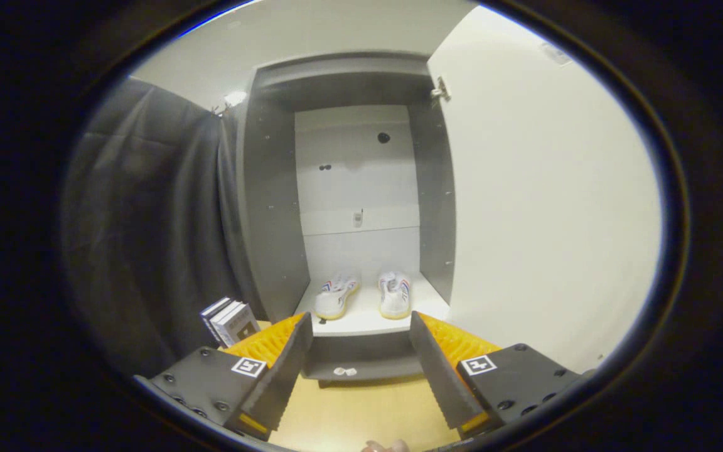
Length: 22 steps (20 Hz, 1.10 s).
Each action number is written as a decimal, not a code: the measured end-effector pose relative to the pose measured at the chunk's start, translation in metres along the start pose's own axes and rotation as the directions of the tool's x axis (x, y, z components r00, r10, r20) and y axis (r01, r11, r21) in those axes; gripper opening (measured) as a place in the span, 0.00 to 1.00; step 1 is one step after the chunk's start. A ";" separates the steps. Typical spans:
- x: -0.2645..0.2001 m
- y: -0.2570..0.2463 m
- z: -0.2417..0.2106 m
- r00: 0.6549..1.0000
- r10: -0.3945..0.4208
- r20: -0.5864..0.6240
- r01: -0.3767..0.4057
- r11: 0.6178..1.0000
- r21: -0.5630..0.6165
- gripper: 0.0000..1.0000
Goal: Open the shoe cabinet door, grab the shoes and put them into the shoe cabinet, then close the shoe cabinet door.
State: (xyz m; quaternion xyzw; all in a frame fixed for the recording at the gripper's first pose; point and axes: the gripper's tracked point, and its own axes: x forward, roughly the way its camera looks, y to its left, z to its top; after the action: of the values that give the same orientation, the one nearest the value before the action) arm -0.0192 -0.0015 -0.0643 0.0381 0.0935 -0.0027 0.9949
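The gripper [358,336] has serrated inner faces, screwed blocks and square markers.

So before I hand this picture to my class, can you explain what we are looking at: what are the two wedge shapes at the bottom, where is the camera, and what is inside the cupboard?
The camera rides on a hand-held gripper and looks forward along its two fingers, the wedges you noticed. Its jaws stand open and hold nothing. Beyond them is a grey shoe cabinet with its white door swung open beside it. Two white sneakers sit side by side on the bottom shelf, heels toward us. A few books stand on the wooden floor beside the cabinet.
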 end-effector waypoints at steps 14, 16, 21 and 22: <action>-0.198 -0.171 0.012 0.977 -0.212 0.020 0.212 0.977 0.027 0.96; -0.205 -0.215 0.018 0.969 -0.246 0.027 0.246 0.969 0.015 0.96; -0.171 -0.304 0.043 0.964 -0.254 0.074 0.254 0.967 0.016 0.96; -0.156 -0.319 0.047 0.965 -0.249 0.081 0.250 0.968 0.006 0.96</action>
State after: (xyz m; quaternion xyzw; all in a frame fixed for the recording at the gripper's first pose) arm -0.1676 -0.3231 -0.0133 0.0236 0.0573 -0.1293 0.9897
